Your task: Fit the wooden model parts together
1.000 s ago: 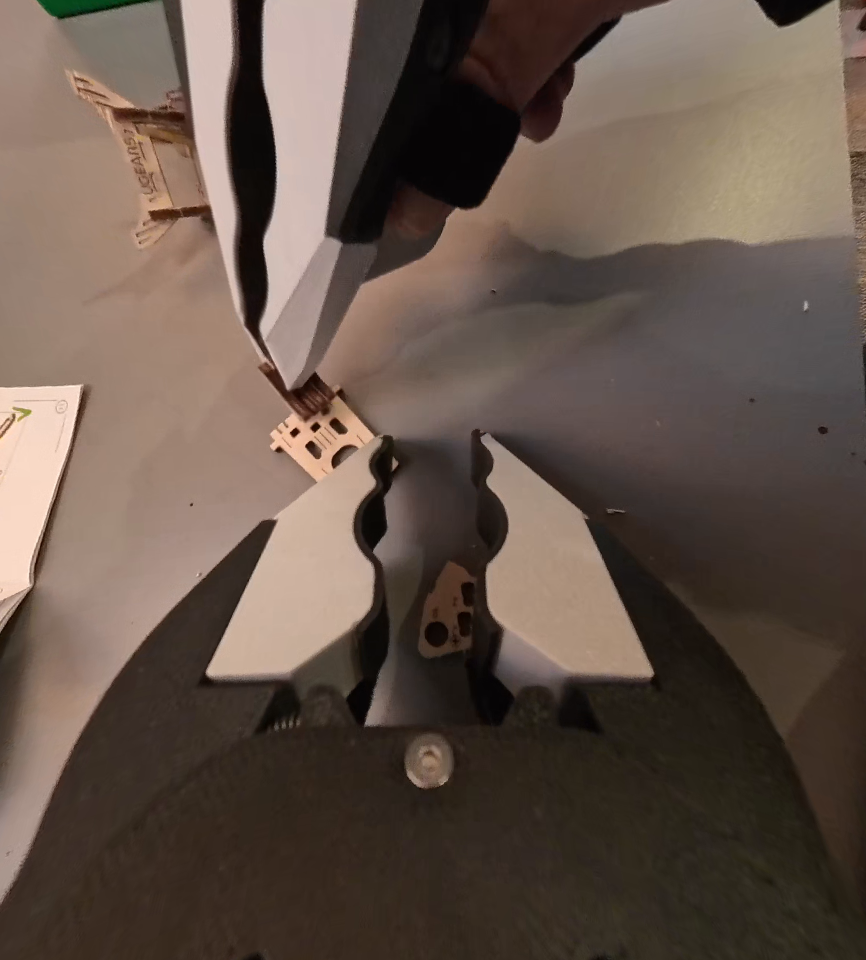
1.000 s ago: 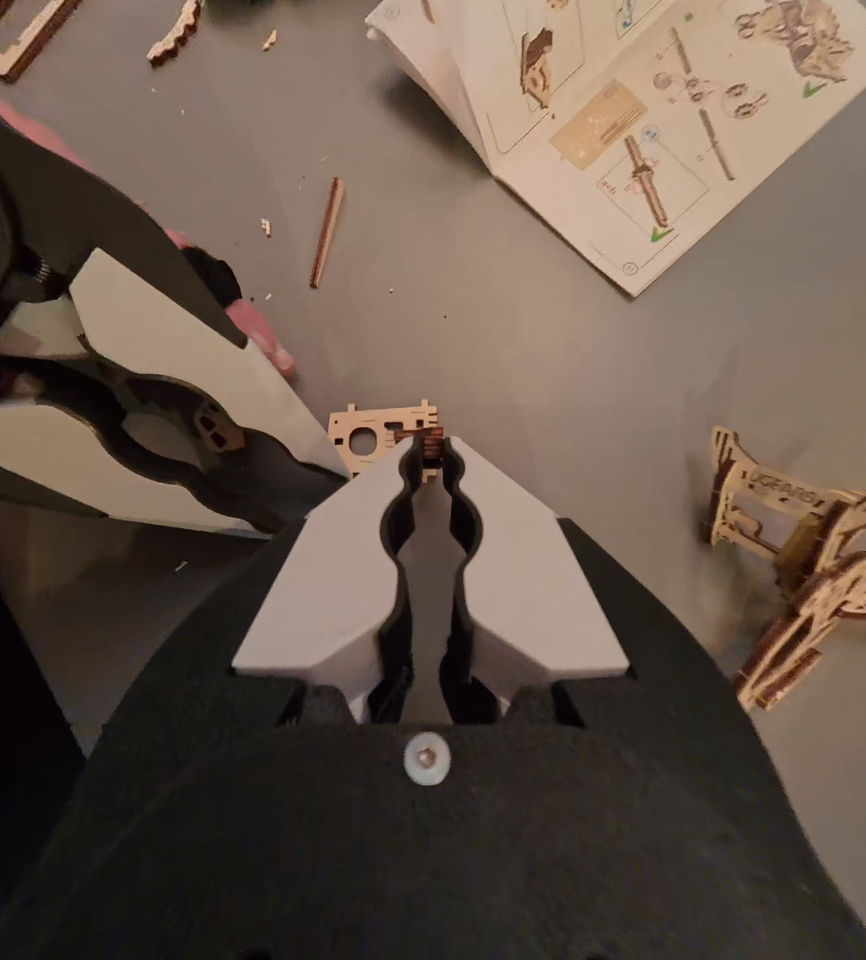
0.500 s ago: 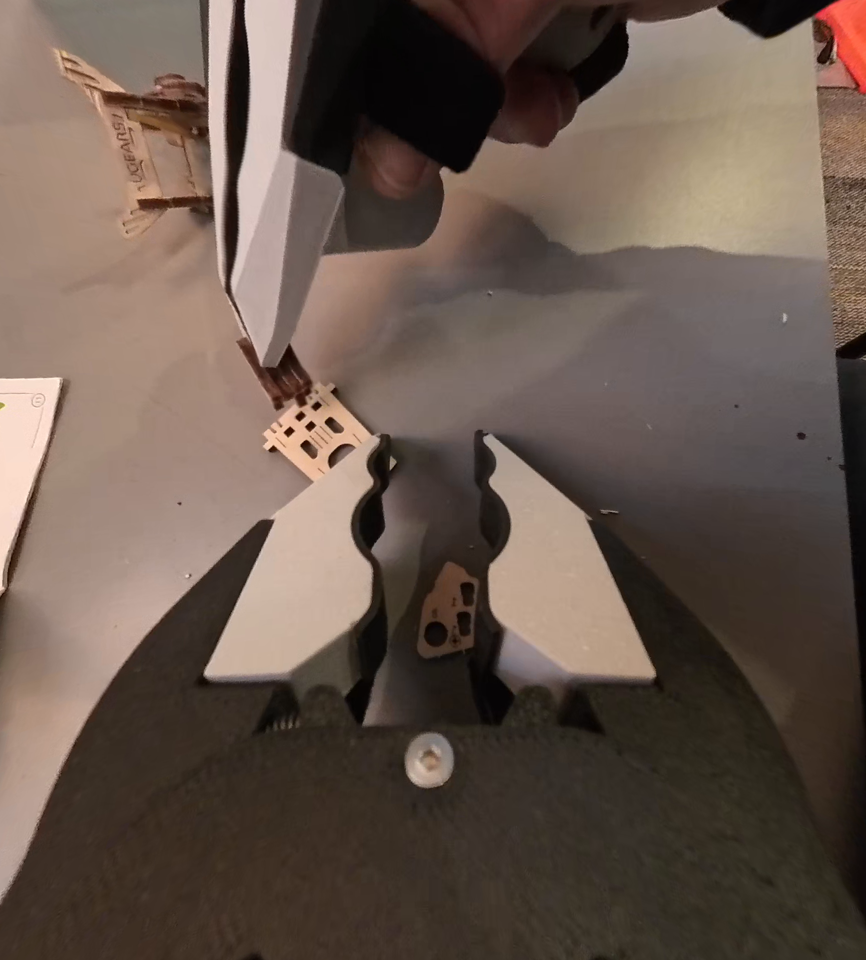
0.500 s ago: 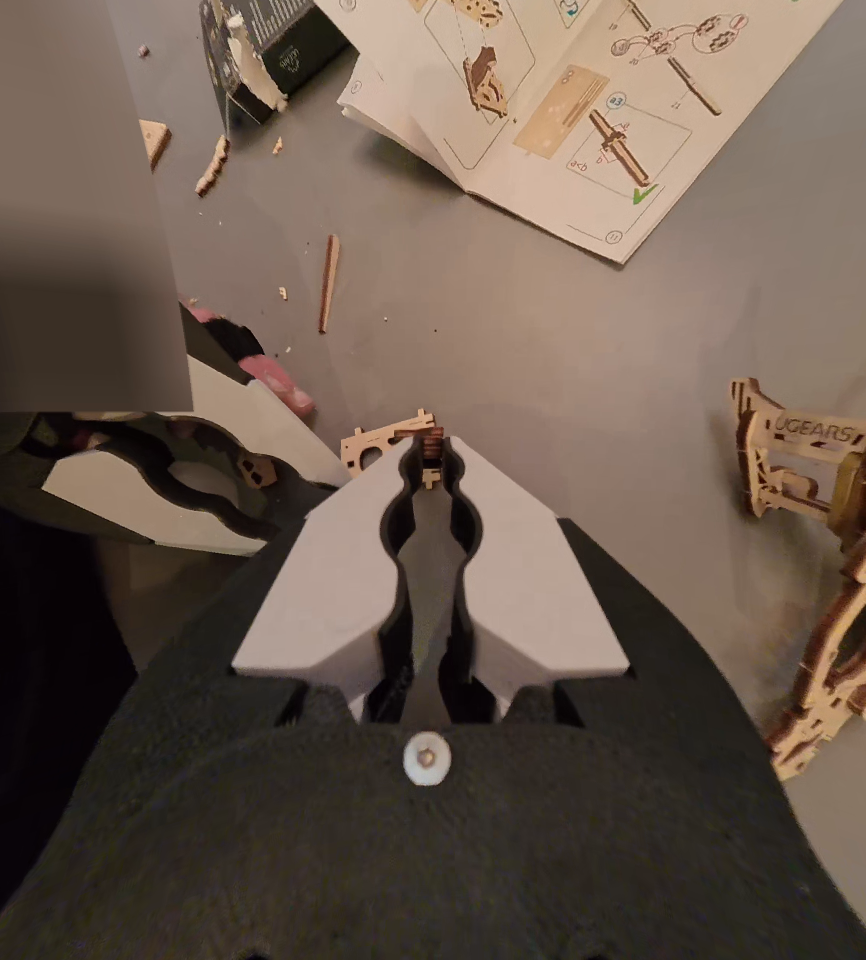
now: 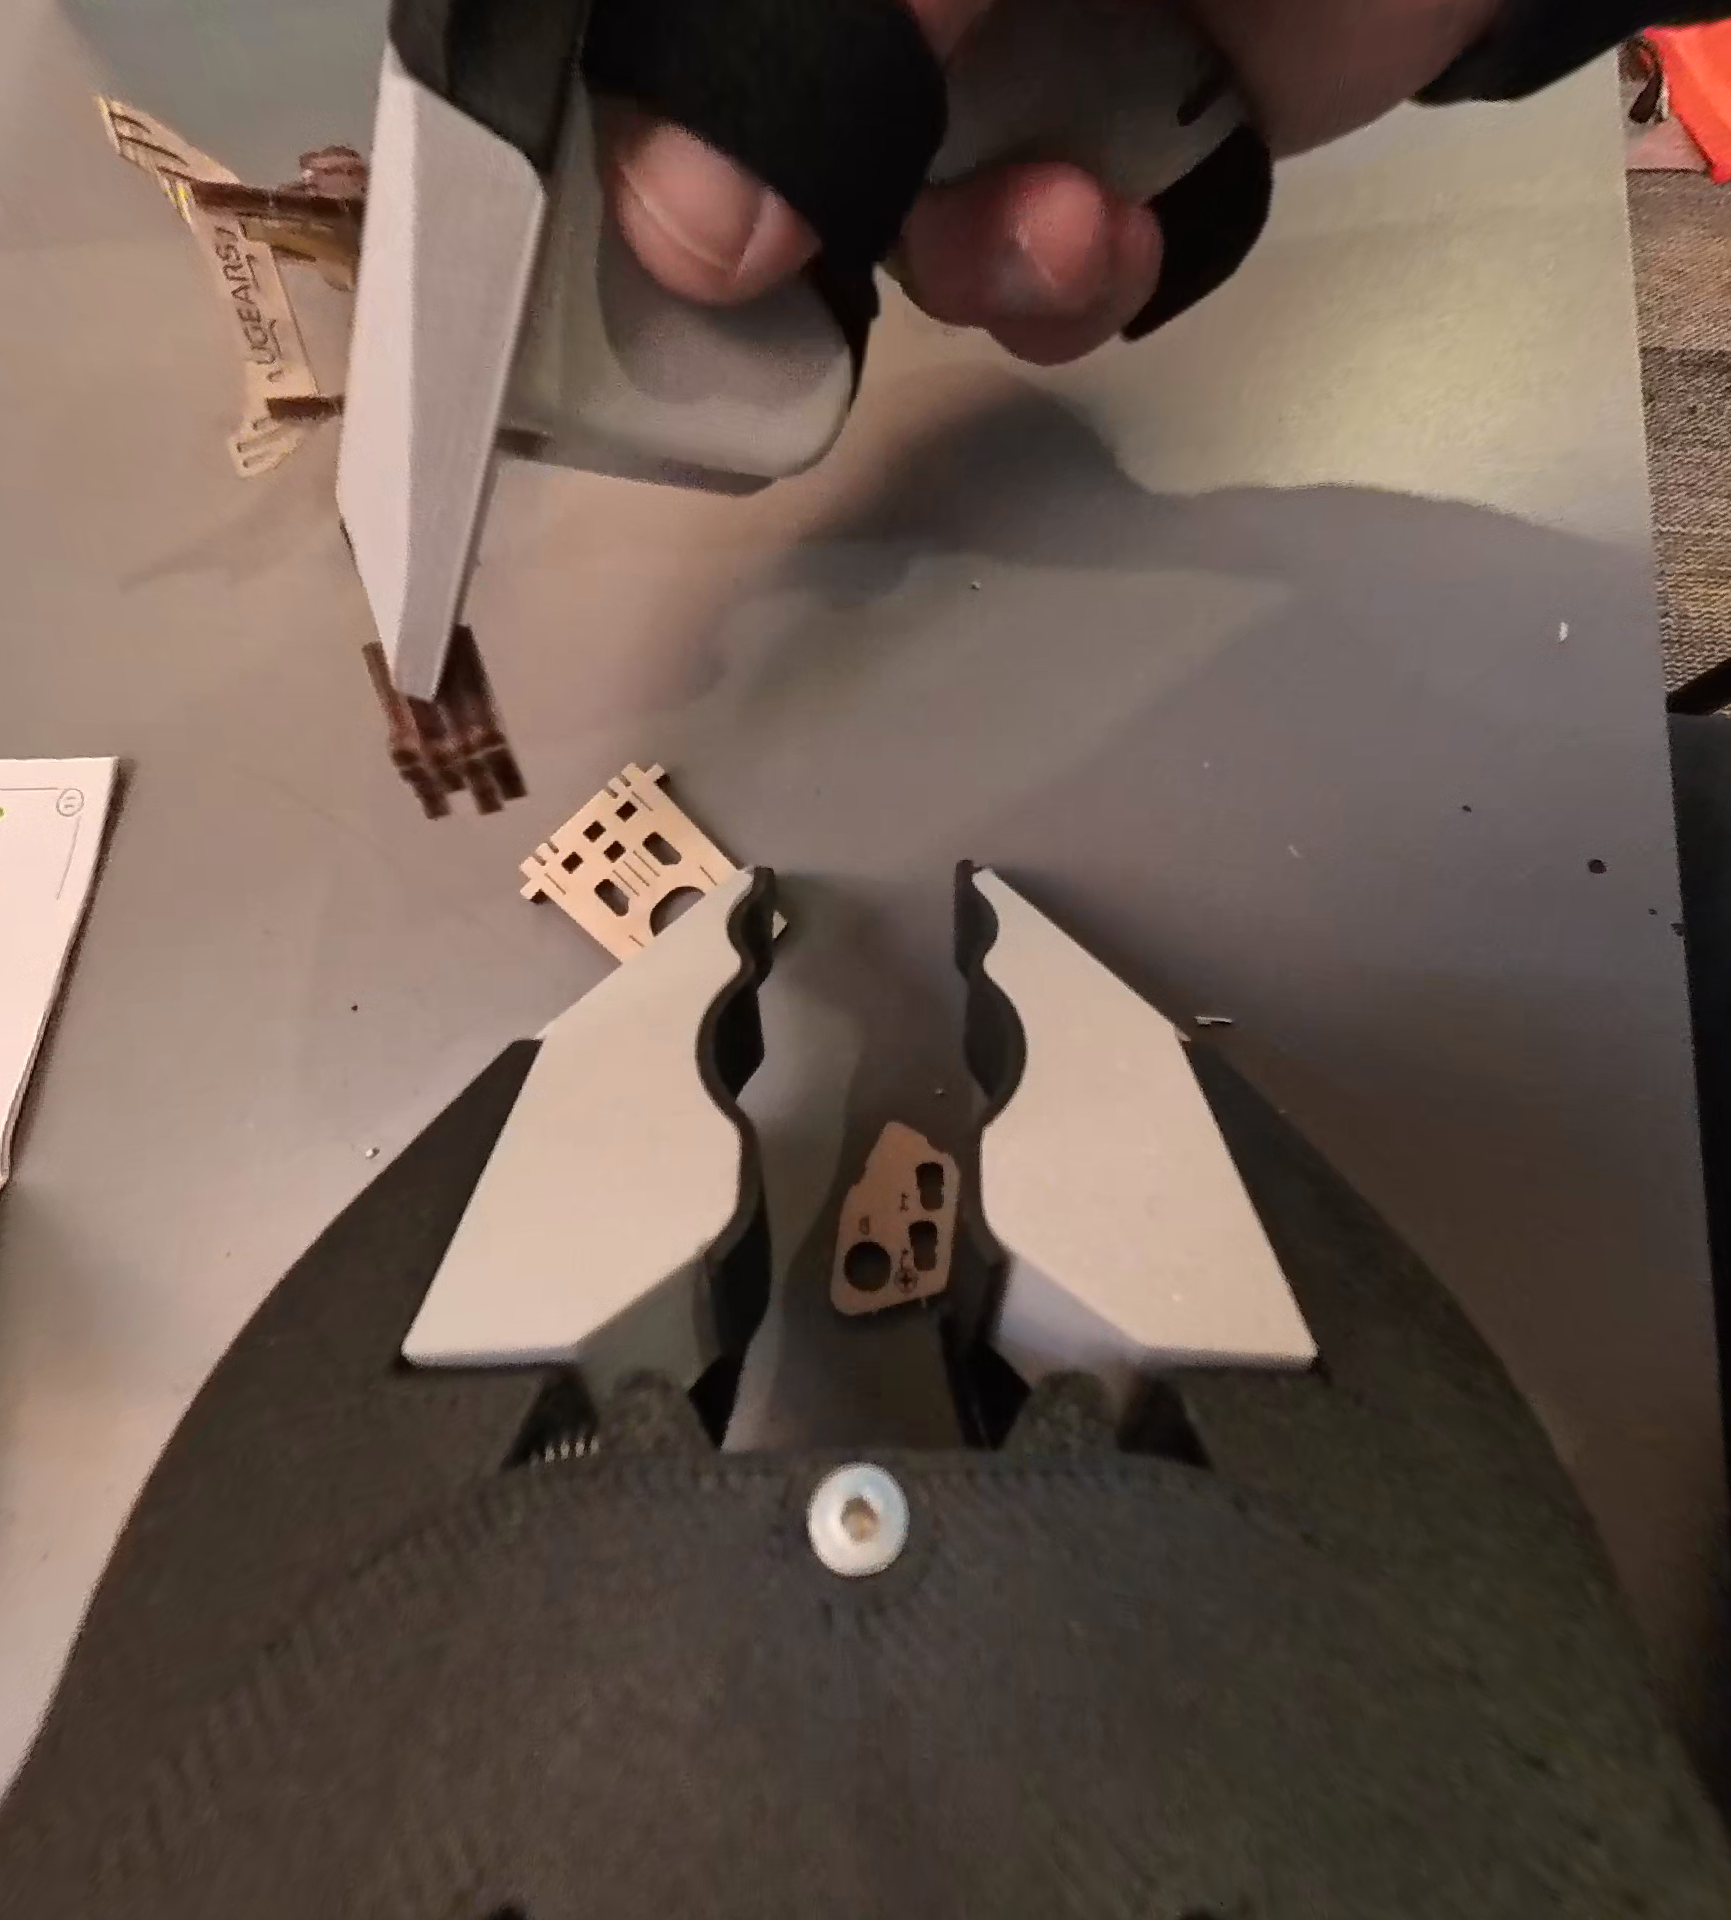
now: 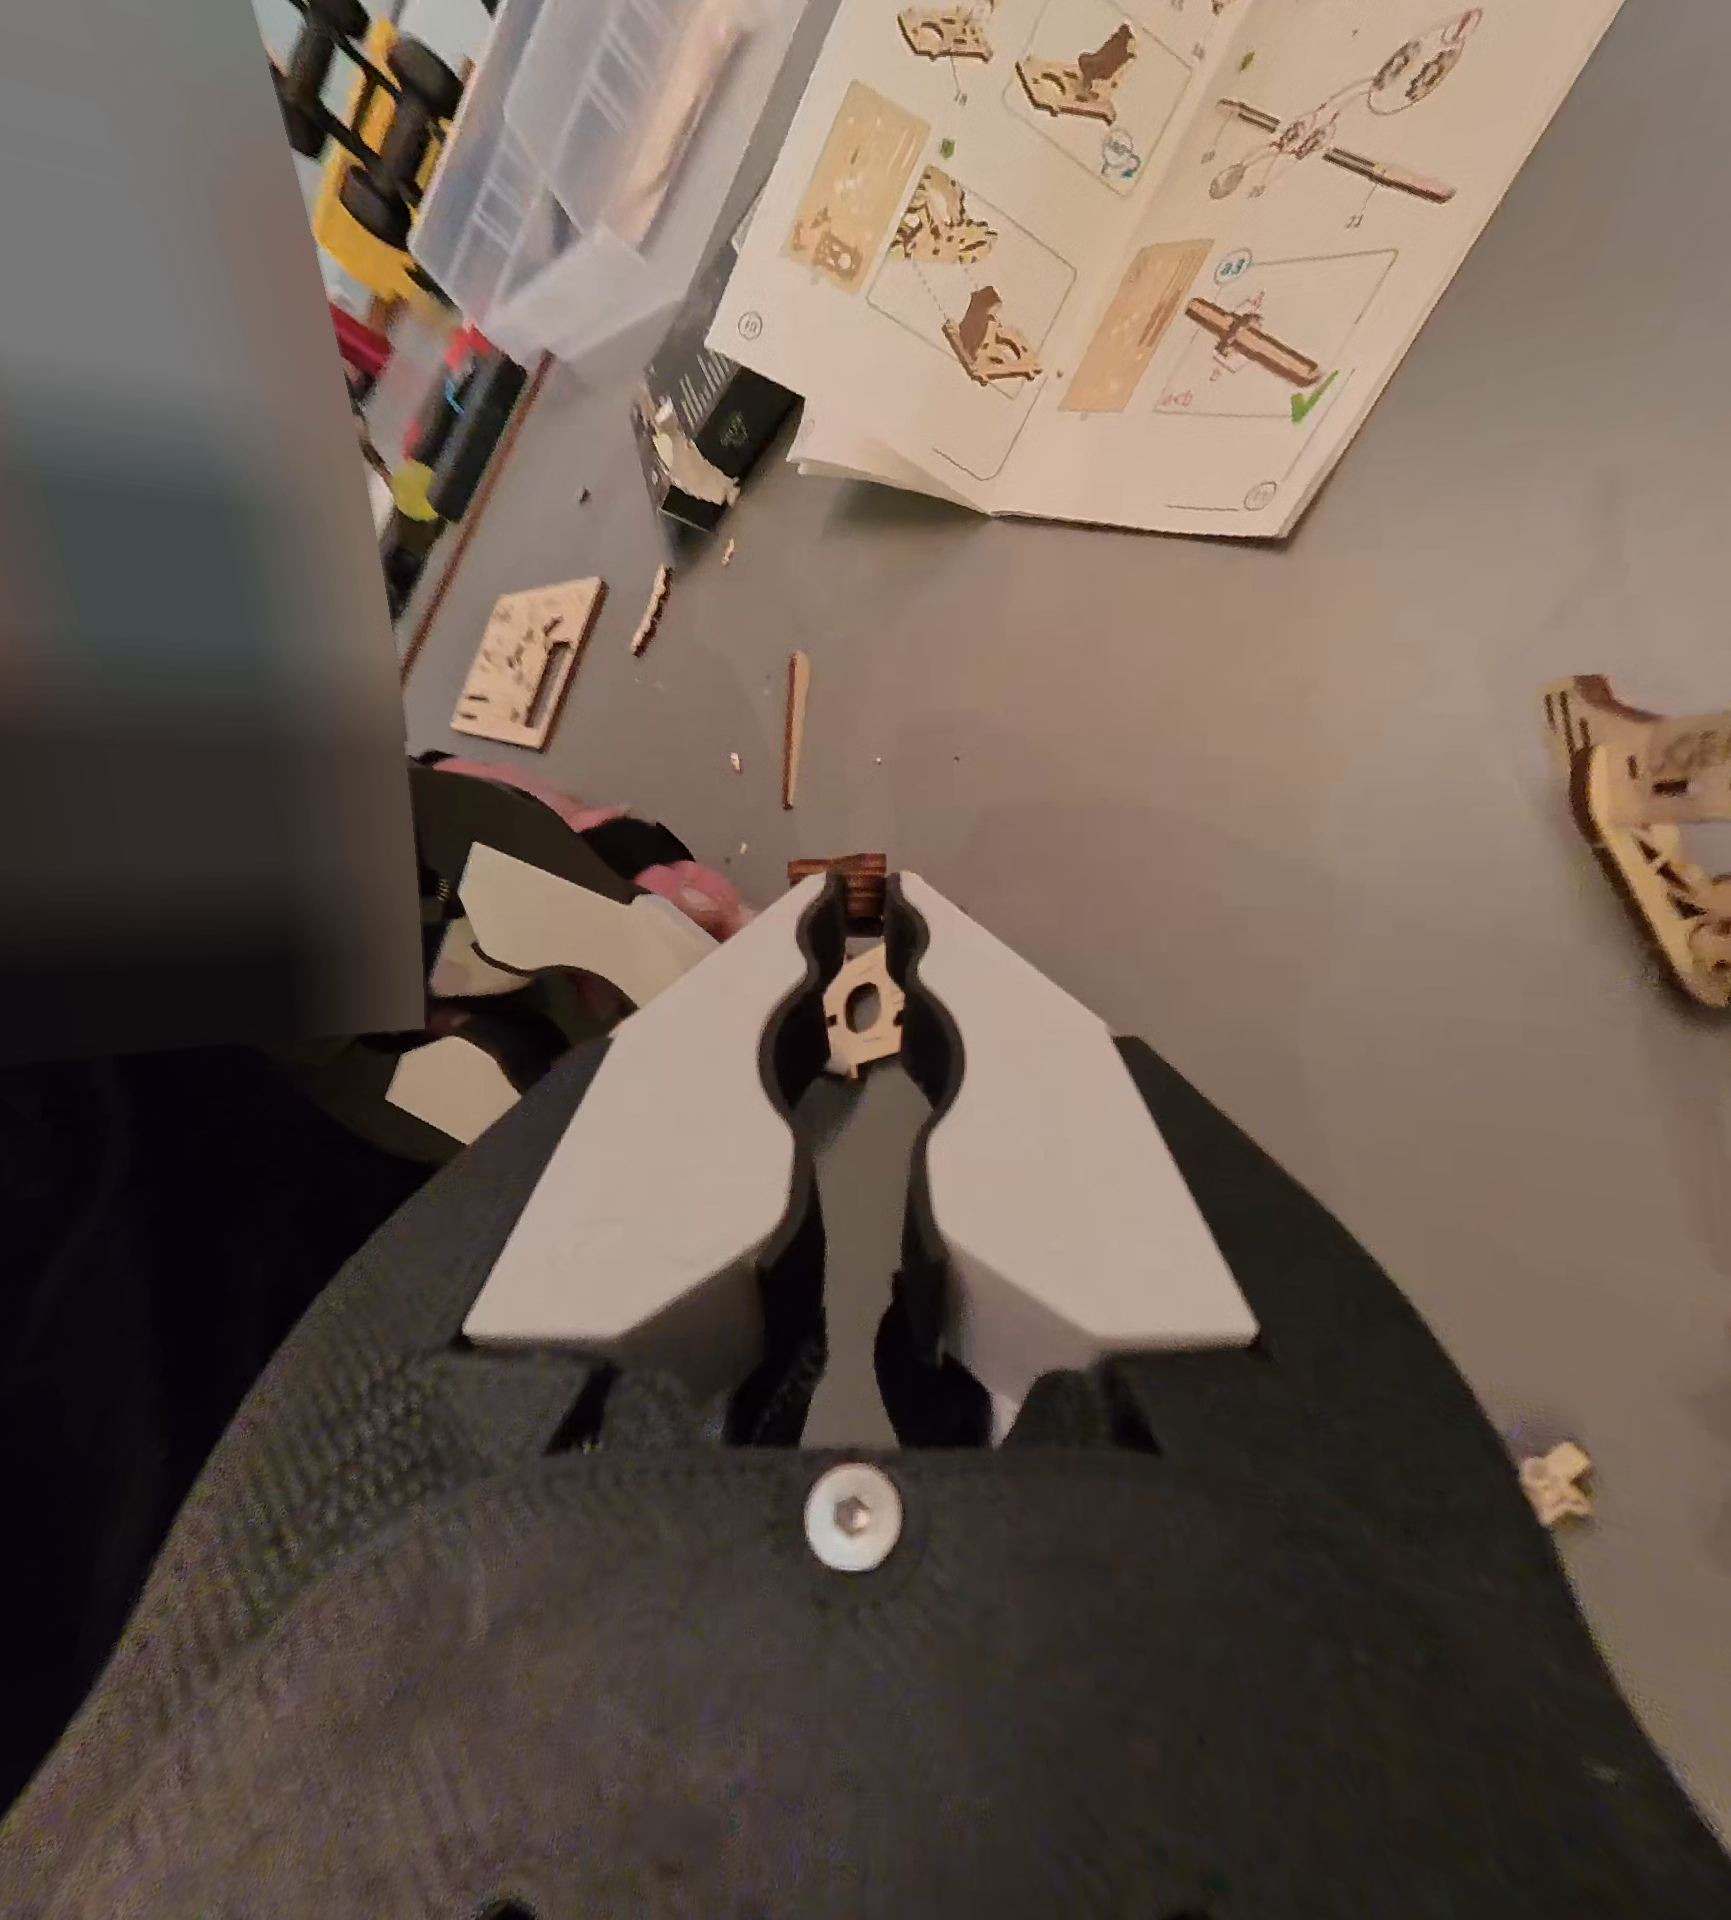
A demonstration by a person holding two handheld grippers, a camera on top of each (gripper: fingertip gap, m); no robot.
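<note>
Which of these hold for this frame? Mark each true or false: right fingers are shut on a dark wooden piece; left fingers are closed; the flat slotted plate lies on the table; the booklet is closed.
1. The right gripper is shut on a dark wooden piece. True.
2. The left gripper has its fingers closed. False: they stand apart, holding nothing.
3. The flat slotted plate lies on the table. True.
4. The booklet is closed. False: it lies open, showing diagrams.
</note>
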